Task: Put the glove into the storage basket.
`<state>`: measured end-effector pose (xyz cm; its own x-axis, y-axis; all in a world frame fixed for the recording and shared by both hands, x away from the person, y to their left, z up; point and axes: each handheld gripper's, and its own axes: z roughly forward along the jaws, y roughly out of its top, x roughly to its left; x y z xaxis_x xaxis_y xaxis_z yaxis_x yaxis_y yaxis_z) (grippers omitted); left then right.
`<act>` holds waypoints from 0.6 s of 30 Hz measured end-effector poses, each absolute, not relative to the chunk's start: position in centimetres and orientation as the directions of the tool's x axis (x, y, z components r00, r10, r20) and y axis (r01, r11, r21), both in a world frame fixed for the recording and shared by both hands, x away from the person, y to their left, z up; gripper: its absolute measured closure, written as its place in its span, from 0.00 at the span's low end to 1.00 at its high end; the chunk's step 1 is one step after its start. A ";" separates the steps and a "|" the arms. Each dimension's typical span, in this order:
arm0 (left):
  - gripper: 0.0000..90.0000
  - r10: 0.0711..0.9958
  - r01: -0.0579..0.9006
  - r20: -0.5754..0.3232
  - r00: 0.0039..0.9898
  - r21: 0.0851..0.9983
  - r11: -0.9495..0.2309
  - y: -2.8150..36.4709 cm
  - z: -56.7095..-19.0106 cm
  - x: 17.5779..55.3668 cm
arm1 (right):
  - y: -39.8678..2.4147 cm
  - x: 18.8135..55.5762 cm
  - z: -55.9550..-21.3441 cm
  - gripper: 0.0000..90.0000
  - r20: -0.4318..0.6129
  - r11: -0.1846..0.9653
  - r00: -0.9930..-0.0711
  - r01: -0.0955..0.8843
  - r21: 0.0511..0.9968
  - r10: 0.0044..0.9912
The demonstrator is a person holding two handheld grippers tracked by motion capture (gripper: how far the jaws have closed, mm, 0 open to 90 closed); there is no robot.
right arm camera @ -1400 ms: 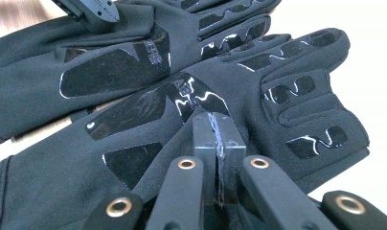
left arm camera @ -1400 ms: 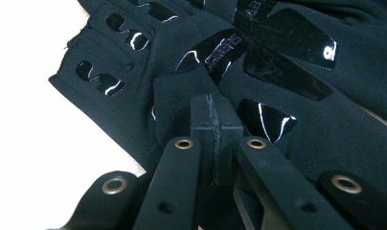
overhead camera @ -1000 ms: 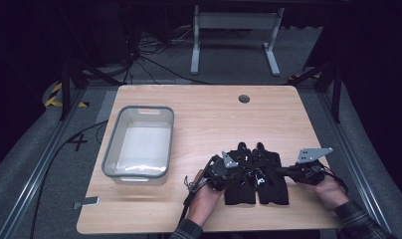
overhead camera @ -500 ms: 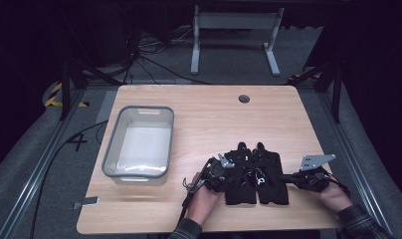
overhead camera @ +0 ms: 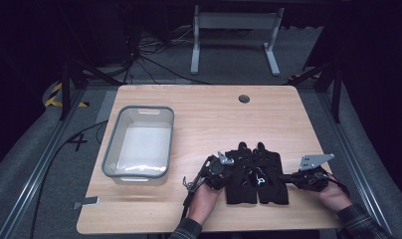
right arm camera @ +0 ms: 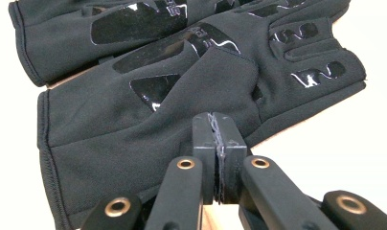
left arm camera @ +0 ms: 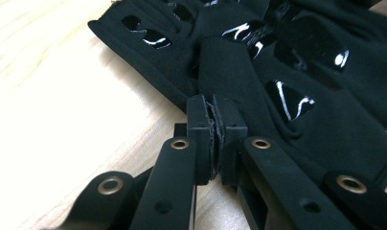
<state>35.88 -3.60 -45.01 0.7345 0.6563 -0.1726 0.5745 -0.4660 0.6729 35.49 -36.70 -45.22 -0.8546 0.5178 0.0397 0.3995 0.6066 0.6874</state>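
High view: 2 claws, L (overhead camera: 232, 167) & R (overhead camera: 283, 177), pinch gloves (overhead camera: 256, 174).

Your left gripper (overhead camera: 228, 168), at nine o'clock of the black gloves (overhead camera: 256, 174), has just closed; the right gripper (overhead camera: 288, 177) sits at three.

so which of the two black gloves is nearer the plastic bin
The left glove, gripped at its edge by the left gripper. It lies on the bin's side; the right glove lies beyond it, by the right gripper.
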 end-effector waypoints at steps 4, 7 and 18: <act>0.97 0.642 0.558 -0.180 0.746 0.696 -0.453 -3.4 -44.1 35.8 | -36.7 35.5 -45.2 0.99 0.039 0.607 -0.855 0.398 0.688 0.516; 0.97 0.631 0.537 -0.174 0.756 0.717 -0.444 -3.3 -43.1 35.7 | -36.7 35.5 -45.2 1.00 0.041 0.607 -0.856 0.398 0.687 0.515; 0.97 0.599 0.506 -0.202 0.775 0.766 -0.396 -3.1 -41.3 36.1 | -36.0 36.2 -45.2 1.00 0.034 0.620 -0.866 0.384 0.684 0.499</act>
<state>36.13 -3.14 -41.33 0.7751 0.5987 -0.2021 0.5058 -0.3962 0.7663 36.18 -35.98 -45.23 -0.8662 0.4986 0.0344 0.3840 0.6198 0.6844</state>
